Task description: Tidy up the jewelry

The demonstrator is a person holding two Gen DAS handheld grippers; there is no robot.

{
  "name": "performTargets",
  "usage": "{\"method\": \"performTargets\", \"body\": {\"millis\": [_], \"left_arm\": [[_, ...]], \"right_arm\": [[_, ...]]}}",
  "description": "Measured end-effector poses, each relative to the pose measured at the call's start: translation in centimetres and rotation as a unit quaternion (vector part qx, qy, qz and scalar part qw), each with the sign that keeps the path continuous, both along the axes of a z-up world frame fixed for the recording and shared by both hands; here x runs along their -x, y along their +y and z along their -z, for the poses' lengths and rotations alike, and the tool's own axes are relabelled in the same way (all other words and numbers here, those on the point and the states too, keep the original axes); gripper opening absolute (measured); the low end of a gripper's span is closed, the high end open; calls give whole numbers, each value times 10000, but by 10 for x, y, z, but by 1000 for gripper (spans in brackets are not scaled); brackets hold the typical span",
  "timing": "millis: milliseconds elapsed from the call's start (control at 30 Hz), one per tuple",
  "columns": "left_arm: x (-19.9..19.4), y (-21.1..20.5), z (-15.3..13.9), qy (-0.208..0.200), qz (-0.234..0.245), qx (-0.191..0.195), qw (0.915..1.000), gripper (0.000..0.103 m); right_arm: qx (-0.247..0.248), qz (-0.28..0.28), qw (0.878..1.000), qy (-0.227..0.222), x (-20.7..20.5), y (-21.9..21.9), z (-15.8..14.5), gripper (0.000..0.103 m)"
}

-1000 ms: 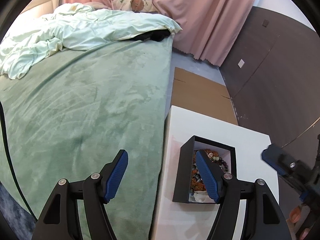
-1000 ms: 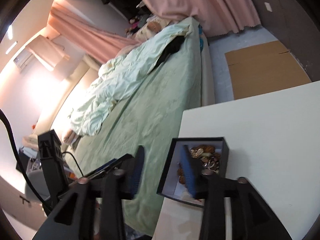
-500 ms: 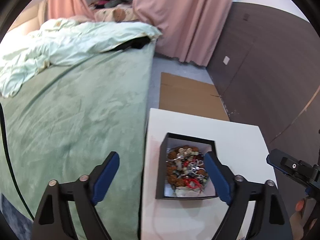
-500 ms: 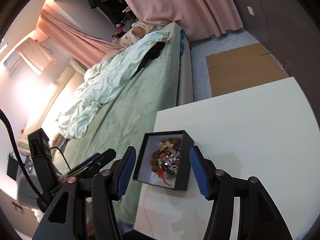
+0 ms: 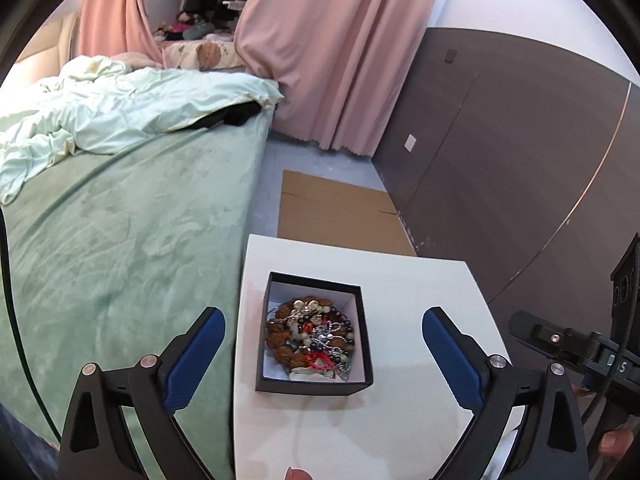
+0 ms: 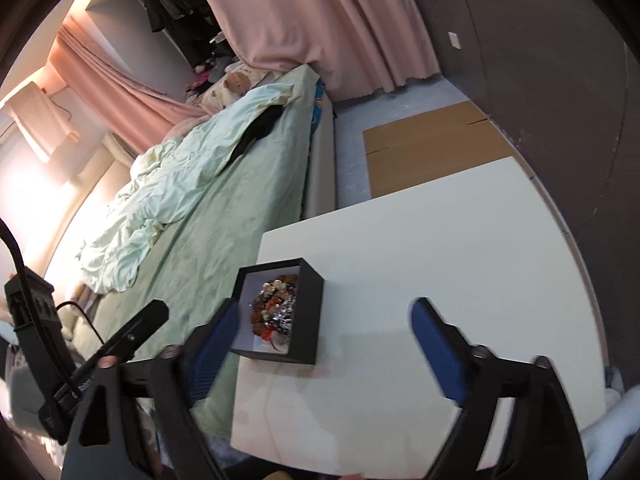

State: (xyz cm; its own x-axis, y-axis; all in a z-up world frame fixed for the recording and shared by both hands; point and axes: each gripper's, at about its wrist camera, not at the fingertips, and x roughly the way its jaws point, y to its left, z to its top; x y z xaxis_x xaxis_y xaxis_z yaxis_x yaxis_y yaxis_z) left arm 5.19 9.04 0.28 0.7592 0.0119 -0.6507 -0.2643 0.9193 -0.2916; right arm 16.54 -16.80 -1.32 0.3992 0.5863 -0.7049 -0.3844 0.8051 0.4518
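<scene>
Task status: no sorting is evident. All visible jewelry point(image 5: 312, 334) lies as one tangled heap of brown beads, dark beads, silver chain and a red piece inside the black box point(image 5: 366, 344), which has a white lining and no lid in view; nothing lies laid out on the white table point(image 5: 420, 284), so the whole job appears to remain. Left gripper point(image 5: 324, 344): released, jaws spread wide, empty, held above the near table edge with the box between its blue pads point(image 5: 198, 354) at 12 o'clock; neither pad touches the box. Right gripper point(image 6: 324, 338): also released and empty, jaws wide; in its view the box sits at 11 o'clock, just beside the left-hand pad point(image 6: 216, 344), contact not determinable because of blur. The box stands near the table's bed-side edge. Beyond the table, at 12 o'clock in the left view, a flat cardboard sheet point(image 5: 336, 212) lies on the floor; the green bed point(image 5: 120, 240) with a rumpled pale duvet point(image 5: 120, 116) lies at 10 o'clock; pink curtains point(image 5: 332, 52) hang farthest back.
</scene>
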Motion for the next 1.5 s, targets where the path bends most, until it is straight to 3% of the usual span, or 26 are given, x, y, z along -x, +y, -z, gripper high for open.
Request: {"method": "performTargets", "body": {"millis": [633,900,1500], "left_arm": [[25,-44,1,73,481,-514,9975,99],[30,-65,1,25,701,-814,9942,99],[34,-75,2,-41,747,-872,9934,99]], "right_arm": [[570,34,9973,-454,40,-44,-6,94],[449,330,9973,-476,54,-67,1,94],[603,564,9947,-617,54,-83,-9,94]]}}
